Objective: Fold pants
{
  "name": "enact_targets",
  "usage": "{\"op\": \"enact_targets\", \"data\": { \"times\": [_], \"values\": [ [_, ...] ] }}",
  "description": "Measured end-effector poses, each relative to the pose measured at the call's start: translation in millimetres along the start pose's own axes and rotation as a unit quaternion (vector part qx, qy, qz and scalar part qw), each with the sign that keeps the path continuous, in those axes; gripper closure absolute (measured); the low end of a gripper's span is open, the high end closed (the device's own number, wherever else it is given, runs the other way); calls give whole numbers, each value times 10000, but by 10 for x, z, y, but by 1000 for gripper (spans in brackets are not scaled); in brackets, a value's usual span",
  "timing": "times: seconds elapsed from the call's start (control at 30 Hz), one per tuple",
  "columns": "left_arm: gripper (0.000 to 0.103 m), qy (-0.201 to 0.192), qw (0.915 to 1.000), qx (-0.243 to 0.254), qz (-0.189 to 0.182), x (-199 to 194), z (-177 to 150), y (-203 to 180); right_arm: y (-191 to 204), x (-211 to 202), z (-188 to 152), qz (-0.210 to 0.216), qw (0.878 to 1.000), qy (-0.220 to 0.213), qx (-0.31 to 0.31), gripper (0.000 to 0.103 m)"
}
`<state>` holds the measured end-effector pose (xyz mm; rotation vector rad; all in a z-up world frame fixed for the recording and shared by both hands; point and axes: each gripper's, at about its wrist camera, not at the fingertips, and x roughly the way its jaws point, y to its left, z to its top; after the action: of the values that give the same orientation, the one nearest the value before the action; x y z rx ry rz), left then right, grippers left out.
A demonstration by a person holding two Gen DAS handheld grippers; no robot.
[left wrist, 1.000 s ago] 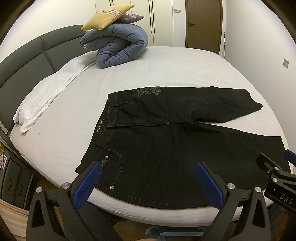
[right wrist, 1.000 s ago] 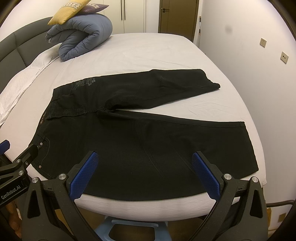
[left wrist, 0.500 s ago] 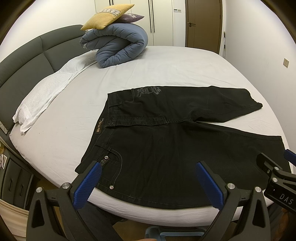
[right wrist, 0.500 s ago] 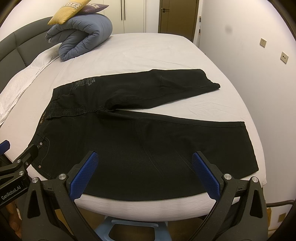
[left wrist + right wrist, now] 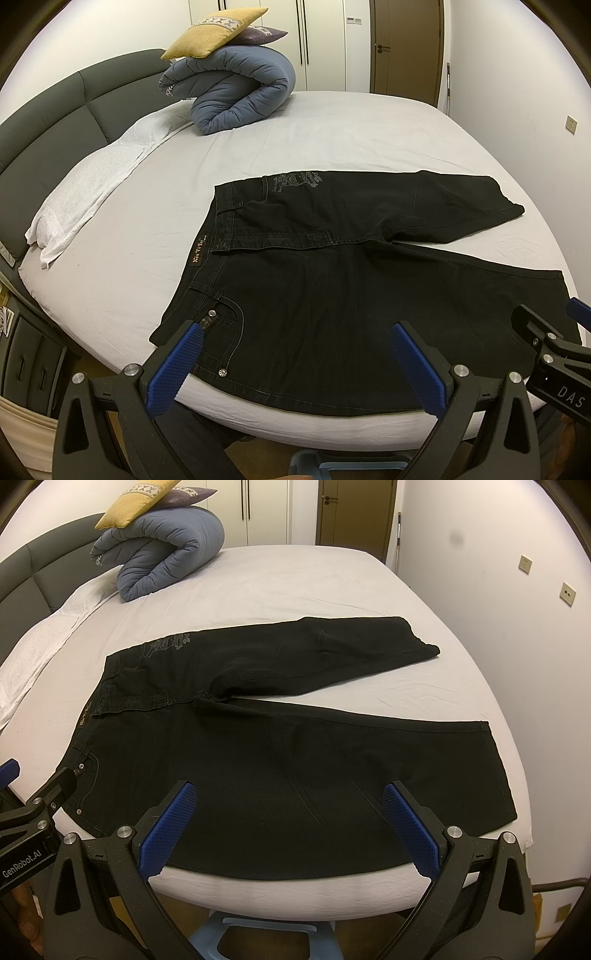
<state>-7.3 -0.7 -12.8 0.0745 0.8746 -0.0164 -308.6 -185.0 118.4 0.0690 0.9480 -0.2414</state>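
Observation:
Black pants (image 5: 332, 280) (image 5: 280, 738) lie flat on the white bed (image 5: 332, 140), waist to the left and both legs spread apart toward the right. My left gripper (image 5: 295, 354) hovers open over the near edge by the front pocket, holding nothing. My right gripper (image 5: 284, 812) is open above the near leg's lower edge, also empty. Each gripper shows at the side of the other's view: the right gripper (image 5: 554, 354) and the left gripper (image 5: 33, 812).
A rolled blue duvet (image 5: 236, 92) with a yellow cushion (image 5: 214, 33) on top sits at the far left of the bed. A white pillow (image 5: 96, 181) lies along the dark headboard (image 5: 55, 122). A wall (image 5: 517, 572) runs close on the right.

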Motion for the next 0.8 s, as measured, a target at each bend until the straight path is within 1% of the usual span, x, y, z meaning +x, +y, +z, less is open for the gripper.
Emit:
{"op": "enact_targets", "data": {
  "times": [0.5, 0.67, 0.77, 0.8],
  "values": [
    [0, 6, 10000, 0, 0, 1, 5, -3, 8, 2, 0, -2, 10000, 2, 1, 0],
    [0, 14, 10000, 14, -28, 64, 2, 30, 6, 46, 2, -16, 10000, 14, -53, 0],
    [0, 49, 9998, -26, -194, 163, 102, 118, 0, 114, 56, 57, 9998, 3, -164, 0],
    [0, 61, 9994, -9, -331, 217, 162, 153, -4, 149, 94, 153, 9996, -3, -230, 0]
  ]
}}
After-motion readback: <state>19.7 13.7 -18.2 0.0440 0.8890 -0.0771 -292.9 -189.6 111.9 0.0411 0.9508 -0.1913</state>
